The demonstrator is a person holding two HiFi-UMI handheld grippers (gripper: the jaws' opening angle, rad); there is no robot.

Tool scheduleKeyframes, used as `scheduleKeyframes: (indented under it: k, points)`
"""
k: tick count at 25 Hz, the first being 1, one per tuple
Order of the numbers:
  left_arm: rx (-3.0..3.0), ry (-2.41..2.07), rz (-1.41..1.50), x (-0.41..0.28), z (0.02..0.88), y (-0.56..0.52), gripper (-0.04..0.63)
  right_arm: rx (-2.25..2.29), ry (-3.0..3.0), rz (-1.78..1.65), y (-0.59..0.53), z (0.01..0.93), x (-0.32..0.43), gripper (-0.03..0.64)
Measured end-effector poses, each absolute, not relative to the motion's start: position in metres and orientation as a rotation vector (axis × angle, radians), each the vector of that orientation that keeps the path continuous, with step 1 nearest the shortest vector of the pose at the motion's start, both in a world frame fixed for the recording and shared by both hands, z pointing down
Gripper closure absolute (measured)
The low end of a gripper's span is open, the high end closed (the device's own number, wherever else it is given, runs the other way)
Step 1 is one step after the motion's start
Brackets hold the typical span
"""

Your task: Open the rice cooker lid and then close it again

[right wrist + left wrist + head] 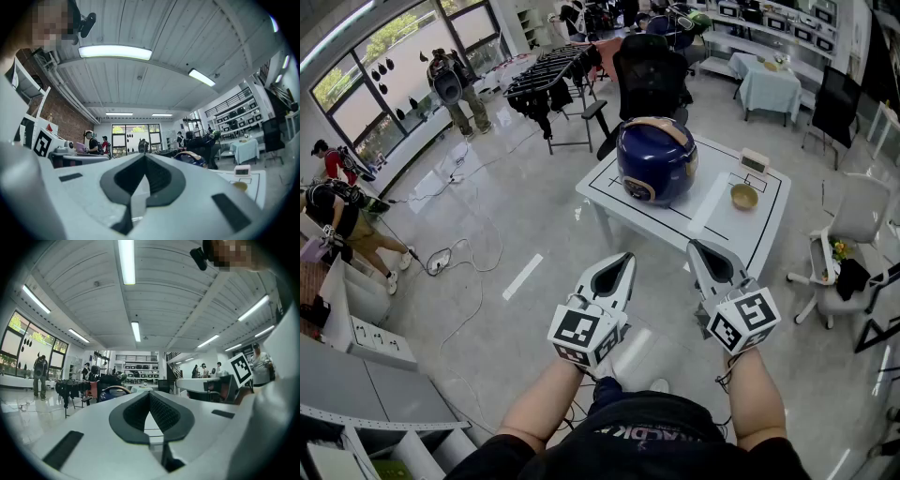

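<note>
Glossy grey floor [487, 244] fills a big workshop room. Nearest, two forearms hold the claws level, side by side, short of the white counter [614, 202] and apart from it. The left claw [624, 259] has its jaws pressed together with nothing between them, and the right claw [697, 247] is closed and empty in the same way. Beyond them the blue rice cooker [654, 161] stands at the counter's left end, its tan lid [664, 131] down. A small yellowish bowl [743, 196] sits toward the right end, with a little clock [755, 160] by the far edge. Behind the counter stands a black office chair [649, 73], then a dark clothes rack [546, 80]. Several people [459, 89] stand by the far windows.
</note>
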State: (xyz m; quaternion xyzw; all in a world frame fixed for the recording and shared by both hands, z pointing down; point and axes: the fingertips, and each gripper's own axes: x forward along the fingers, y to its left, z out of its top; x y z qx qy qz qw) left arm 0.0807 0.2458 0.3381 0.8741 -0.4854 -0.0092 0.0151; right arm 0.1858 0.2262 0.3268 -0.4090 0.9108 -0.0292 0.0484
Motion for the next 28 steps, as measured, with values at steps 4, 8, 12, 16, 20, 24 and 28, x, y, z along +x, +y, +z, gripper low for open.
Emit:
scheduleKeyframes:
  k: [4,8,12,16,20,24,28]
  points:
    - [2.718,-1.512,-0.034,0.075,0.335,0.248,0.595,-1.248,2.776,-0.093,0.229,0.325,0.181,0.617]
    - [2.709,-1.514,-0.037,0.071,0.337,0.245,0.595,-1.235,2.777,-0.101,0.227,0.326,0.178,0.617]
    - [2.697,-1.517,-0.041,0.066,0.339,0.239,0.595,-1.226,2.780,-0.106,0.224,0.327,0.172,0.615]
    - [2.687,-1.527,-0.048,0.056,0.339,0.230,0.595,-1.234,2.798,-0.106,0.215,0.331,0.163,0.615]
    - [2.691,-1.505,-0.056,0.044,0.340,0.216,0.571,-1.207,2.815,-0.099,0.203,0.331,0.148,0.517]
    - [2.702,-1.503,-0.033,0.028,0.344,0.196,0.259,-1.299,2.786,-0.045,0.180,0.330,0.138,0.334]
    - [2.707,-1.483,-0.033,0.006,0.343,0.173,0.249,-1.364,2.753,-0.043,0.158,0.326,0.127,0.333]
